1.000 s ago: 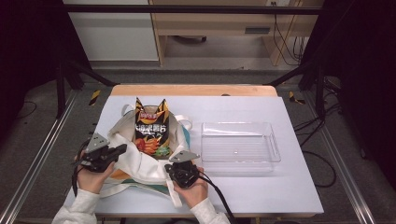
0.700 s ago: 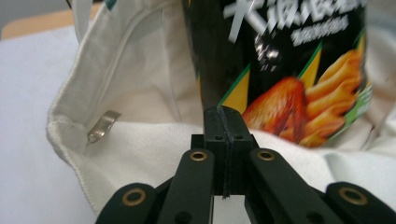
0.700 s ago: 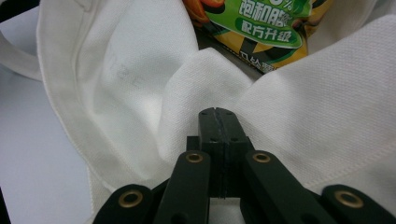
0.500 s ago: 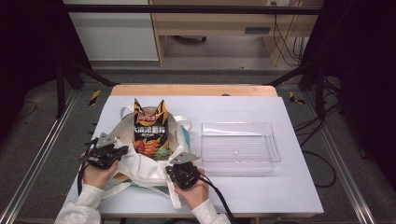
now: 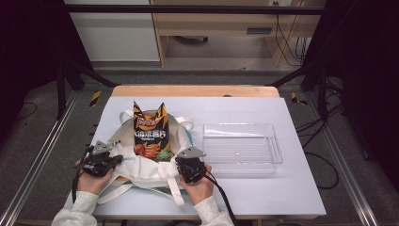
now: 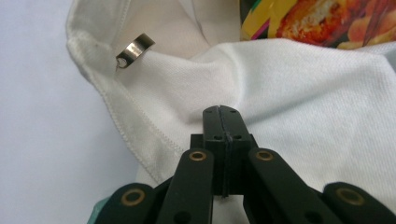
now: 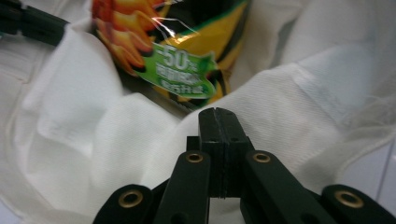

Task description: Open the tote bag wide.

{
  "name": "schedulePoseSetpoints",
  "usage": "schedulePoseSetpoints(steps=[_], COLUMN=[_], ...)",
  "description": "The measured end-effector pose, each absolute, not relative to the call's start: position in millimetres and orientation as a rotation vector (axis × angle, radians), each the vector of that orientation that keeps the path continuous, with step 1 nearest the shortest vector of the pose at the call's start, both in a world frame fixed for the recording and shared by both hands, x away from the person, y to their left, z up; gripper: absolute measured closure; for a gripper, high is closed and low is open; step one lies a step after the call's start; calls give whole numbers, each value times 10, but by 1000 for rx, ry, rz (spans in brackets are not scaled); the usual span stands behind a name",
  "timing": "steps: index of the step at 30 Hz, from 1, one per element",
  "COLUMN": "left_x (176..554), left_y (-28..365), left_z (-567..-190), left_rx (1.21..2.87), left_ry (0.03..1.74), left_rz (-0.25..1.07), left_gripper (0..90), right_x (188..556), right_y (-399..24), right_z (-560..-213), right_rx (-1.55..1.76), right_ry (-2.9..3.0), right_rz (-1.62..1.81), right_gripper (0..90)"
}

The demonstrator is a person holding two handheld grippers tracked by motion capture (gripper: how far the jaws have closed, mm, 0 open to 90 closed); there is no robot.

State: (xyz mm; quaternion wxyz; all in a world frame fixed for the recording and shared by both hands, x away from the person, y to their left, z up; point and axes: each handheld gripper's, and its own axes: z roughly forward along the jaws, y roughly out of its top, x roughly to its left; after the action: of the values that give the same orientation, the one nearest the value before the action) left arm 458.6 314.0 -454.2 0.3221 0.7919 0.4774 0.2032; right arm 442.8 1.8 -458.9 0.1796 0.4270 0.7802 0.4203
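Fingers of both grippers are fully closed, pad against pad. On your left gripper (image 6: 222,112) the tips press into a fold of the white cloth bag (image 5: 141,165), and on your right gripper (image 7: 219,114) the tips sit the same way on the near edge of the cloth. I cannot tell for sure if a thin layer of fabric is pinched between them or if they only touch it.

From the high view, the bag lies at the near left part of the tabletop (image 5: 282,197), with its mouth open, and the chip bag (image 5: 150,134) stands upright inside it, its top sticking out. The clear plastic tray (image 5: 242,148) is just beside it on the right, with nothing in it.

You should expect the cloth to be soft and light; it folds and slides, so it gives no firm support. The stitched hem (image 6: 116,116) is thicker and is a better place to hold than the loose middle. The chip bag is light, filled with air, smooth and probably slippery, and its content breaks easily. Take it at the crimped top seam (image 5: 149,109), not at the puffy body.
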Motion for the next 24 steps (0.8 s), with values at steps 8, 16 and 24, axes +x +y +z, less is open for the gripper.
schedulePoseSetpoints(steps=[8,16,24], left_x=[4557,4554,4479], left_y=[3160,3279,3327], left_z=[-4524,-4485,-4597], left_rx=[2062,2008,2045], left_ry=[1249,1268,1313], left_rz=[549,582,548], left_gripper=[900,900,900], right_x=[4356,4328,4295], right_y=[-120,-160,-256], right_z=[-4753,-4804,-4821], right_rx=[1266,1265,1305], right_ry=[2196,2193,2183], right_rz=[1107,1119,1155], right_gripper=[900,900,900])
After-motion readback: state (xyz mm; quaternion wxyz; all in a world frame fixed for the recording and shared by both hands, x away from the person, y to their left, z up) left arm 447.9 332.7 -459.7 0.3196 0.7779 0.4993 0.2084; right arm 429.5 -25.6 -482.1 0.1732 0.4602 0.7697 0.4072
